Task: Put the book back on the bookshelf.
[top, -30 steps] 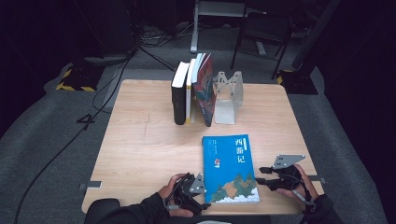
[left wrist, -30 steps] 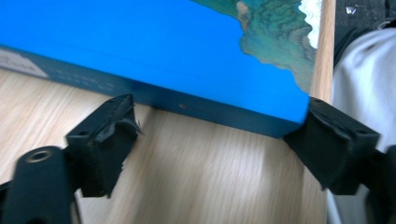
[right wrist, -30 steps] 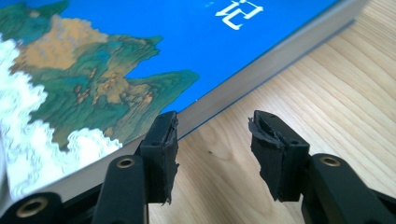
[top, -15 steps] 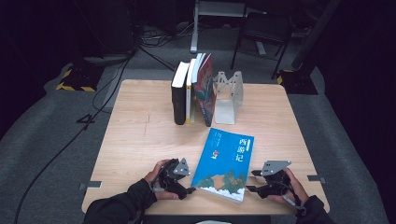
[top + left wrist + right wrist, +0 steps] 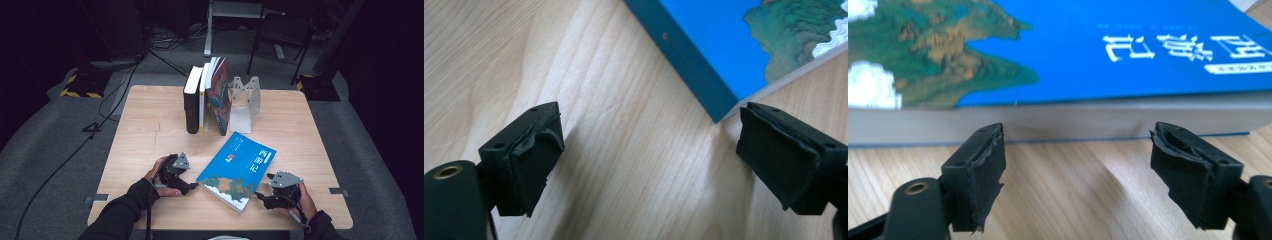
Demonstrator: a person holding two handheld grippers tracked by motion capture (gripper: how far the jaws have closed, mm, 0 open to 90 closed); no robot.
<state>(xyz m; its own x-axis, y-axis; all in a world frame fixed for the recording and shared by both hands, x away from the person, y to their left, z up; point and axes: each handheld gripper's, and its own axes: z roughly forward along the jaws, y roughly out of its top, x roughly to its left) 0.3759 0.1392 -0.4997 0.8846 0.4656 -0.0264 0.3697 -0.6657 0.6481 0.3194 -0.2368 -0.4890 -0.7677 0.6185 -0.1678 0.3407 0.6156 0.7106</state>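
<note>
Both hand-held grippers, left (image 5: 192, 186) and right (image 5: 261, 196), sit with jaws apart at opposite sides of the blue book (image 5: 237, 170) lying askew low on the tabletop (image 5: 150, 125), seemingly bracketing it to steer it.

blue book (image 5: 238, 171) | cover title: 西游记 | white characters

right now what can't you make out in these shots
- Blue book: small cover print blurred in the high view; its far end is cut off by the frame edge in the right gripper view.
- Upright books: titles too small in the high view.
- White bookend: its base is partly hidden behind those books.
</note>
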